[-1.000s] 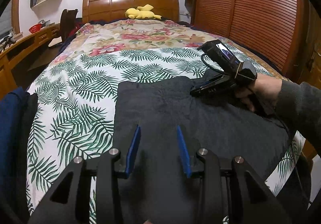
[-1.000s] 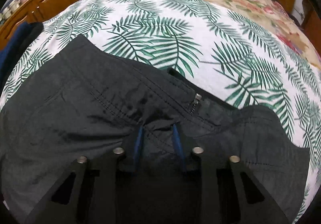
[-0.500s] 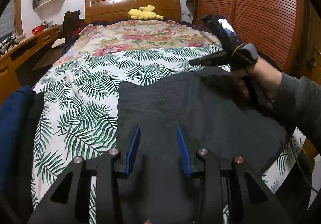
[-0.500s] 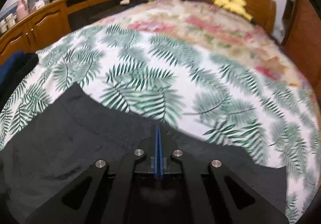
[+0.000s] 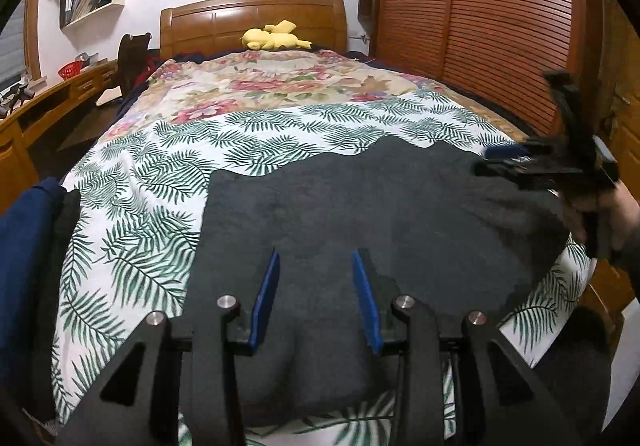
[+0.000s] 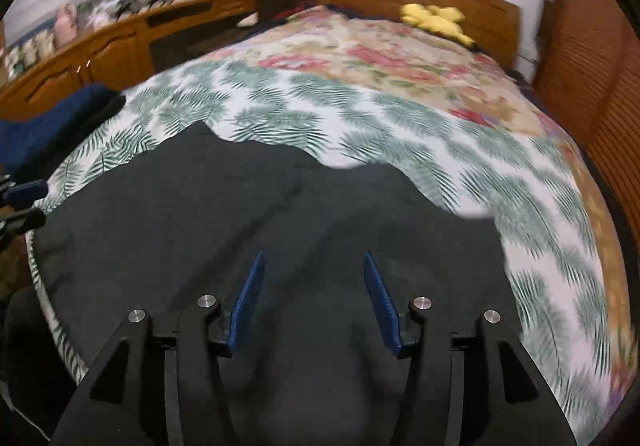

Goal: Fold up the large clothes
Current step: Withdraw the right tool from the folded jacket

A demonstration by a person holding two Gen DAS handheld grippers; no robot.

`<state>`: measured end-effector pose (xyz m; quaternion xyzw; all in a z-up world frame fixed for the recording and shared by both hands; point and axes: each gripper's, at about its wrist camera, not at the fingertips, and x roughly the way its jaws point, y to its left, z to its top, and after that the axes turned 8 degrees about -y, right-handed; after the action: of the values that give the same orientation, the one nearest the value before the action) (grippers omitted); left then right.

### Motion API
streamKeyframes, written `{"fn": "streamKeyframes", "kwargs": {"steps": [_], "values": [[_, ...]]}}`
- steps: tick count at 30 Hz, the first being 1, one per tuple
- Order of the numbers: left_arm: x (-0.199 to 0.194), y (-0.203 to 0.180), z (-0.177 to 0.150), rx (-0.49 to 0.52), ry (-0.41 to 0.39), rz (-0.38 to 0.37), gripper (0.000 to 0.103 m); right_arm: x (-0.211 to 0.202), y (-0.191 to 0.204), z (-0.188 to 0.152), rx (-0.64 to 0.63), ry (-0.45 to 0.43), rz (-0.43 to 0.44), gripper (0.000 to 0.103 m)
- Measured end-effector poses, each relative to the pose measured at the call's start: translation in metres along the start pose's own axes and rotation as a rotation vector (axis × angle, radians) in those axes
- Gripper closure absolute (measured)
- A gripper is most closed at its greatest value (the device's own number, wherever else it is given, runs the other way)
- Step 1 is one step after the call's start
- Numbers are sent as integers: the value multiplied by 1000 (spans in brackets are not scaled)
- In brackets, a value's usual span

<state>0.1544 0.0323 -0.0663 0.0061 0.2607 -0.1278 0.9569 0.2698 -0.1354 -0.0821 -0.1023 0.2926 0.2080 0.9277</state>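
Note:
A large dark grey garment (image 5: pixel 360 214) lies spread flat across the near end of the bed; it also shows in the right wrist view (image 6: pixel 248 214). My left gripper (image 5: pixel 315 260) is open and empty, low over the garment's near part. My right gripper (image 6: pixel 313 260) is open and empty above the garment's right part. In the left wrist view the right gripper (image 5: pixel 516 162) appears blurred at the garment's right edge, held in a hand.
The bed has a palm-leaf sheet (image 5: pixel 152 182) and a floral cover (image 5: pixel 272 86). Dark blue clothes (image 5: pixel 24 246) lie at the bed's left edge. A yellow plush (image 5: pixel 272 40) rests by the headboard. A wooden desk (image 6: pixel 100 50) runs along the left, a slatted wardrobe (image 5: pixel 480 14) along the right.
My right gripper closed on the garment, drew it to the right, then opened and let go. It now sits further right. The garment lies flatter. My left gripper stayed open and barely moved.

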Motion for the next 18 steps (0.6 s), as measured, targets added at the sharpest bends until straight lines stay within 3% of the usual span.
{"fn": "streamKeyframes", "kwargs": {"steps": [4, 9, 18], "values": [[0, -16, -5, 16, 10, -7, 67, -37, -19, -37, 27, -14, -80, 51], [0, -32, -13, 21, 20, -19, 67, -65, -42, -71, 92, -2, -108, 51], [3, -53, -21, 24, -1, -46, 67, -86, -65, -104, 155, 21, -180, 47]]}}
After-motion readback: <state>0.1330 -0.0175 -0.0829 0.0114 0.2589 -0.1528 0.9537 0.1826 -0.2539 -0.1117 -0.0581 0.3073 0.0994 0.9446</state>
